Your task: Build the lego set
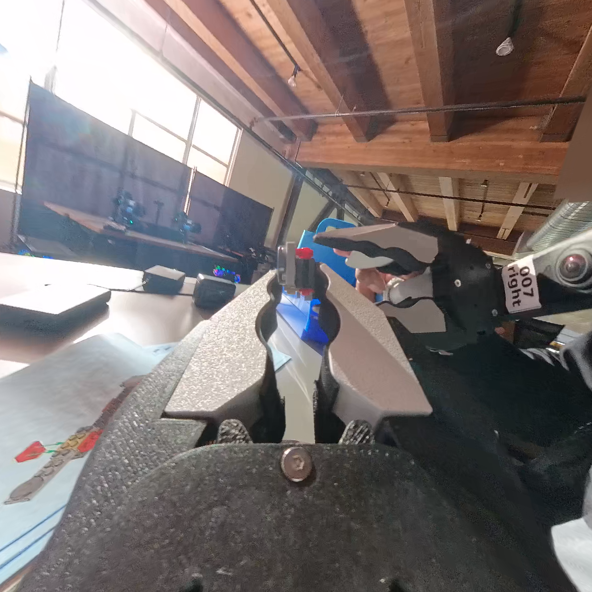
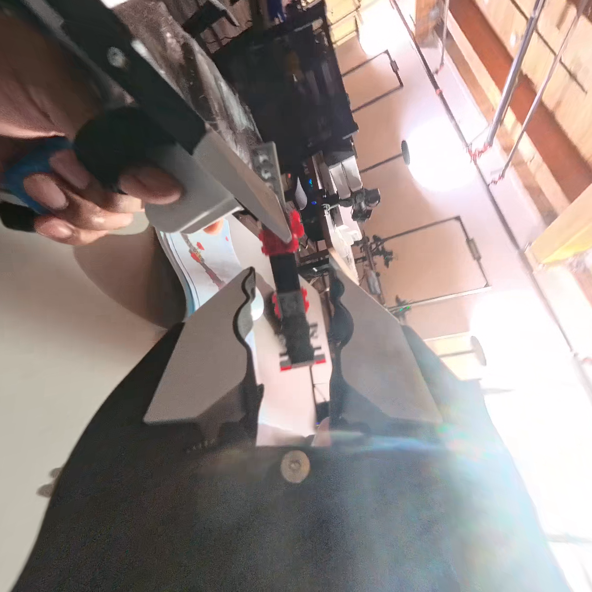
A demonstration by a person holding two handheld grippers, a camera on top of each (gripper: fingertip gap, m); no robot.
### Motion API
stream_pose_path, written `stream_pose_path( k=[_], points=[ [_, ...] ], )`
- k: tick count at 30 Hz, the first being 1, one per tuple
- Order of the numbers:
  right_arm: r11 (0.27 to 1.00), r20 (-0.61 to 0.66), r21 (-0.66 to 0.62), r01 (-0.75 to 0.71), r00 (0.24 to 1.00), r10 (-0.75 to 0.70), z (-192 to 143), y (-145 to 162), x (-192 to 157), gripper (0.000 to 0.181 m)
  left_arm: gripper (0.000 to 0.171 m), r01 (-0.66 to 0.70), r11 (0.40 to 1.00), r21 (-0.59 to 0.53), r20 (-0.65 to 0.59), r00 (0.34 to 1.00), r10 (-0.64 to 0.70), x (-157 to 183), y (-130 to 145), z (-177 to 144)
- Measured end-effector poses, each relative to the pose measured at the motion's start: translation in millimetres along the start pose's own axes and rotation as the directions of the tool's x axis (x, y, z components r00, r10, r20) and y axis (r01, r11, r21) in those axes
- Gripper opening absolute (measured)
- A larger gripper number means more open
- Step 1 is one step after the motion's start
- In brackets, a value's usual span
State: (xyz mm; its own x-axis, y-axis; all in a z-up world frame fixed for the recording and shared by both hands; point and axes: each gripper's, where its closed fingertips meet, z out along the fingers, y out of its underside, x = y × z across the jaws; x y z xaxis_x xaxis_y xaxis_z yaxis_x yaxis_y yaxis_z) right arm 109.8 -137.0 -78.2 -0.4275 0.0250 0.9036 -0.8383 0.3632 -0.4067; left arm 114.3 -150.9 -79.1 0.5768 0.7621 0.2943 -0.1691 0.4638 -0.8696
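Lego model (image 1: 296, 272) sits pinched at the very tips of the left gripper (image 1: 299, 278), lifted well above the counter (image 1: 96, 317). Its long black and grey body pokes out between the fingers of the right gripper (image 2: 296, 307), which is spread wide and grasps nothing. Below lies the instruction booklet (image 1: 64, 400). Only a small bit is held, so a push from the right gripper could twist the model loose. Then it could drop, and its little red pieces (image 2: 272, 240) could pop off.

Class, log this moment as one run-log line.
left gripper: shut on small black-grey-red lego assembly | right gripper: open, around assembly | instruction booklet: open on table
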Motion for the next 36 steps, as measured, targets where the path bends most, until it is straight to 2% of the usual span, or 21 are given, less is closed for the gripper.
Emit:
stream_pose_path(
  k=[3, 5, 7, 9, 11, 14, 16, 18, 22, 26, 30, 31, 33, 36],
  points=[
    [0.963, 0.003, -0.013, -0.267, 0.964, 0.268, -13.2, 8.2, 5.4, 0.049, 0.020, -0.069, 0.996, 0.048, 0.006, 0.998, 0.069, 2.3, -10.3, -3.0],
    [0.844, 0.081, -0.012, -0.537, 0.840, 0.536, -20.9, 8.7, -0.7, 0.047, 0.020, -0.136, 0.989, 0.061, 0.018, 0.991, 0.135, 5.3, -13.8, -3.3],
    [0.633, 0.189, -0.026, -0.774, 0.618, 0.763, -28.0, 5.2, -9.7, 0.046, 0.020, -0.223, 0.973, 0.066, 0.029, 0.975, 0.222, 11.3, -15.4, -2.3],
    [0.360, 0.293, -0.068, -0.931, 0.326, 0.899, -33.2, 0.1, -17.3, 0.045, 0.020, -0.311, 0.948, 0.065, 0.037, 0.950, 0.309, 18.7, -15.0, -0.5],
    [0.126, 0.370, -0.107, -0.986, 0.078, 0.926, -36.8, -4.2, -20.3, 0.046, 0.020, -0.398, 0.915, 0.064, 0.044, 0.917, 0.396, 26.9, -13.7, 1.9],
    [-0.154, 0.466, -0.147, -0.977, -0.205, 0.861, -42.7, -10.8, -14.7, 0.047, 0.020, -0.513, 0.857, 0.057, 0.046, 0.858, 0.511, 38.8, -9.5, 5.7],
    [-0.297, 0.519, -0.185, -0.937, -0.350, 0.780, -46.7, -15.0, -9.9, 0.049, 0.020, -0.579, 0.814, 0.046, 0.043, 0.815, 0.578, 45.6, -5.5, 8.2],
    [-0.399, 0.551, -0.221, -0.890, -0.451, 0.702, -49.4, -16.5, -6.5, 0.051, 0.020, -0.630, 0.776, 0.039, 0.037, 0.777, 0.629, 51.4, -1.8, 10.2],
    [-0.506, 0.583, -0.284, -0.814, -0.566, 0.583, -52.8, -16.7, -6.0, 0.053, 0.020, -0.708, 0.705, 0.037, 0.025, 0.706, 0.707, 61.6, 3.7, 13.1],
    [-0.563, 0.611, -0.323, -0.761, -0.622, 0.490, -57.1, -16.7, -4.8, 0.052, 0.021, -0.769, 0.639, 0.032, 0.004, 0.639, 0.769, 70.3, 11.3, 16.0],
    [-0.550, 0.619, -0.356, -0.756, -0.631, 0.467, -59.4, -18.4, -10.7, 0.046, 0.021, -0.809, 0.586, 0.041, -0.009, 0.587, 0.810, 78.3, 15.7, 17.9],
    [-0.553, 0.630, -0.352, -0.755, -0.628, 0.457, -60.9, -18.4, -9.4, 0.040, 0.021, -0.816, 0.577, 0.044, -0.015, 0.577, 0.817, 80.2, 16.9, 18.1],
    [-0.554, 0.650, -0.338, -0.761, -0.614, 0.447, -63.8, -18.0, -6.8, 0.032, 0.021, -0.824, 0.565, 0.041, -0.020, 0.565, 0.825, 81.1, 19.4, 18.8],
    [-0.535, 0.665, -0.307, -0.787, -0.580, 0.471, -65.3, -17.0, -7.1, 0.032, 0.021, -0.826, 0.562, 0.042, -0.025, 0.562, 0.827, 82.0, 21.0, 19.8]
  ],
)
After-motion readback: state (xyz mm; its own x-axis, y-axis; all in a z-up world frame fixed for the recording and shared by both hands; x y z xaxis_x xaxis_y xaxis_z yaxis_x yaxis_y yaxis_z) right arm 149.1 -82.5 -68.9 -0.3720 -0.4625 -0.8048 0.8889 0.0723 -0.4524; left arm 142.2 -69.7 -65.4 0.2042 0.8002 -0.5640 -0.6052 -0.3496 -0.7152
